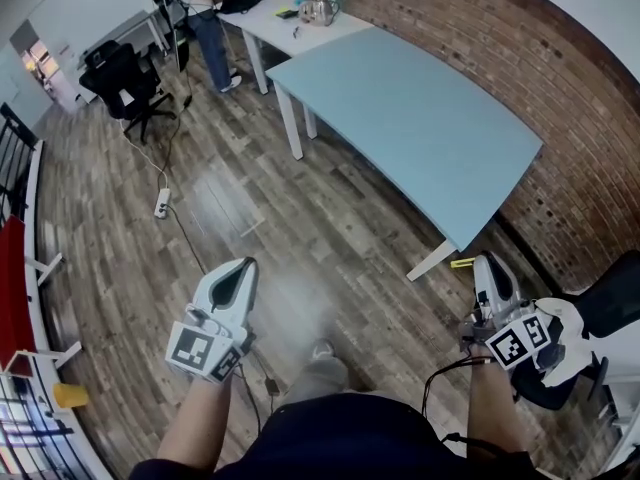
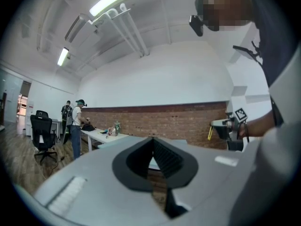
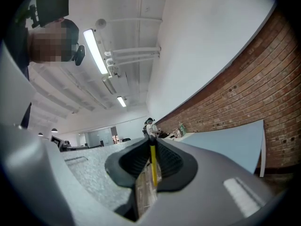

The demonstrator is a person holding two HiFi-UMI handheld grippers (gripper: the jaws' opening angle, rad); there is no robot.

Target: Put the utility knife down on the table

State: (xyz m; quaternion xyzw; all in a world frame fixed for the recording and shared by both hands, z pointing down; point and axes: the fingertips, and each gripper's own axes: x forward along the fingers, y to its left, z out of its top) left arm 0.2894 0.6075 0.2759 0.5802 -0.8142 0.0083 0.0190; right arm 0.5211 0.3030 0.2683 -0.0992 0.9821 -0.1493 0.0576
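The right gripper (image 3: 151,144) has its fingers clamped on the utility knife (image 3: 153,166), short of the desk (image 1: 400,108). Best bring it level over the top, lower until it rests, then release. The left gripper (image 2: 153,140) has its fingers together, empty.

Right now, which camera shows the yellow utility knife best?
The right gripper view: the yellow utility knife is close up, clamped in the right tongs. The head view shows only its small tip; the left gripper view, a distant yellow speck.
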